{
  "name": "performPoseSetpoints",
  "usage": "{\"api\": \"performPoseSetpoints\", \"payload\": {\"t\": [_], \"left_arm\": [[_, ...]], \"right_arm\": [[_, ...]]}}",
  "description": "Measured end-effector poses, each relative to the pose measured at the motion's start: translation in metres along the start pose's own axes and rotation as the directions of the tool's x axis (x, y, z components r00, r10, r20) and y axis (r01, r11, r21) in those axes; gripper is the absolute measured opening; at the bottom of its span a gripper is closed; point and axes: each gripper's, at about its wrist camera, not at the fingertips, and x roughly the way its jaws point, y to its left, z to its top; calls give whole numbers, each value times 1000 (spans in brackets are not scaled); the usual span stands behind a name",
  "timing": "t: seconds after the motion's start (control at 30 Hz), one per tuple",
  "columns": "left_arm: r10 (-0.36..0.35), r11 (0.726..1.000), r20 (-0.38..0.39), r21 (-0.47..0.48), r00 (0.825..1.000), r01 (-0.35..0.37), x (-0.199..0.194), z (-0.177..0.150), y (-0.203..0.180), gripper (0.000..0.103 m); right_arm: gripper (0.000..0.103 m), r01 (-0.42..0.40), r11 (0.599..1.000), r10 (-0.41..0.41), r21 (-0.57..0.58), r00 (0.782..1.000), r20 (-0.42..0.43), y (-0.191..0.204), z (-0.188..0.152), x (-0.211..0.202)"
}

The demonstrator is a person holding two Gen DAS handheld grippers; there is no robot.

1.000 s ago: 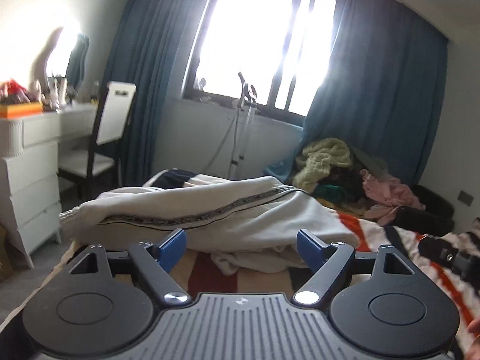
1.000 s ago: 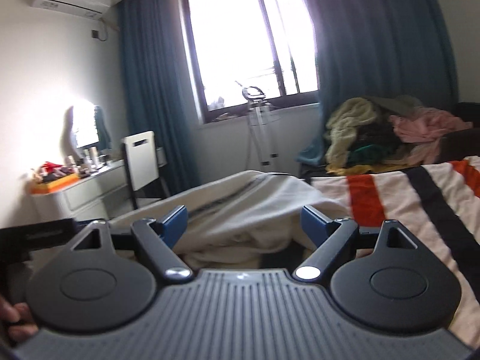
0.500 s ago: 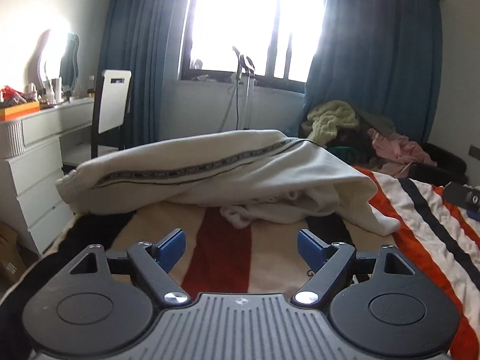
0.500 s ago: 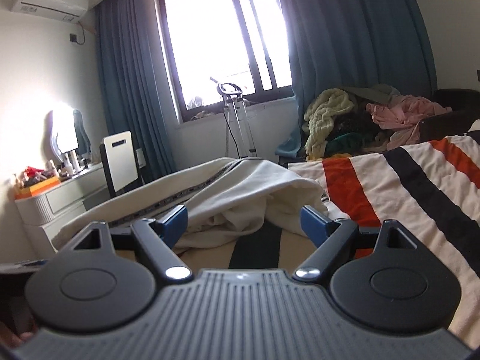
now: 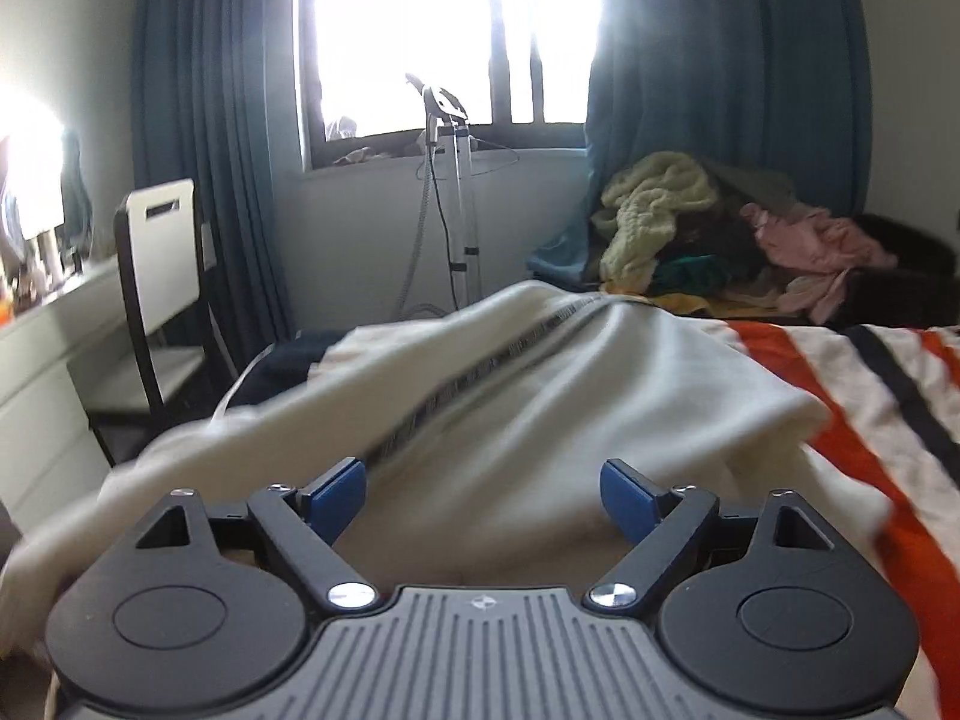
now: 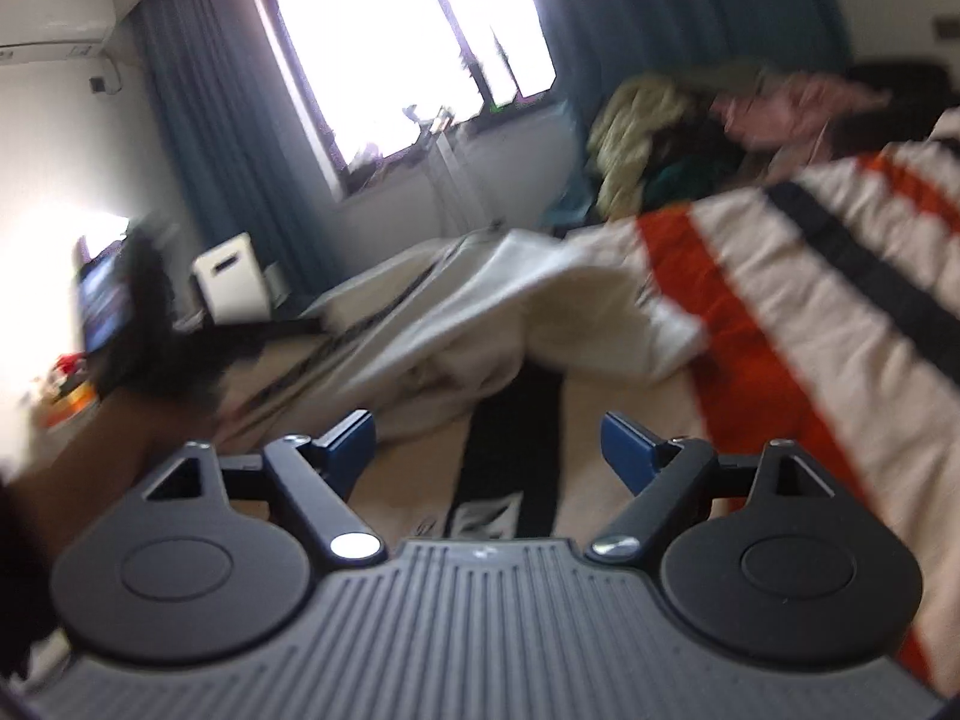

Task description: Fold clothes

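Left wrist view: cream garment lies rumpled, unfolded, on striped blanket | left gripper wide open, empty, close over it | right gripper wide open, empty, nearby | clothes pile behind, unfolded

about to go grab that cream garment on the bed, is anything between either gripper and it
Nothing visible blocks either one. The left gripper is open right at the cream garment, cloth filling the gap ahead. The right gripper is open too, with only bare striped blanket between it and the garment.
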Motion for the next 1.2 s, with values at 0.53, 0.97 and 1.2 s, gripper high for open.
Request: {"api": "performPoseSetpoints", "payload": {"t": [0.53,0.97,1.2], "left_arm": [[125,989,-189,107,974,-106,237,78,1,85],[-129,983,-100,121,987,141,94,76,-13,2],[-206,978,-73,3,976,207,-48,-37,-17,2]], "right_arm": [[84,113,979,-91,170,987,-131,-59,-11,111],[83,239,971,-235,31,967,-98,-56,-17,118],[83,256,966,-257,21,966,13,-48,5,75]]}}
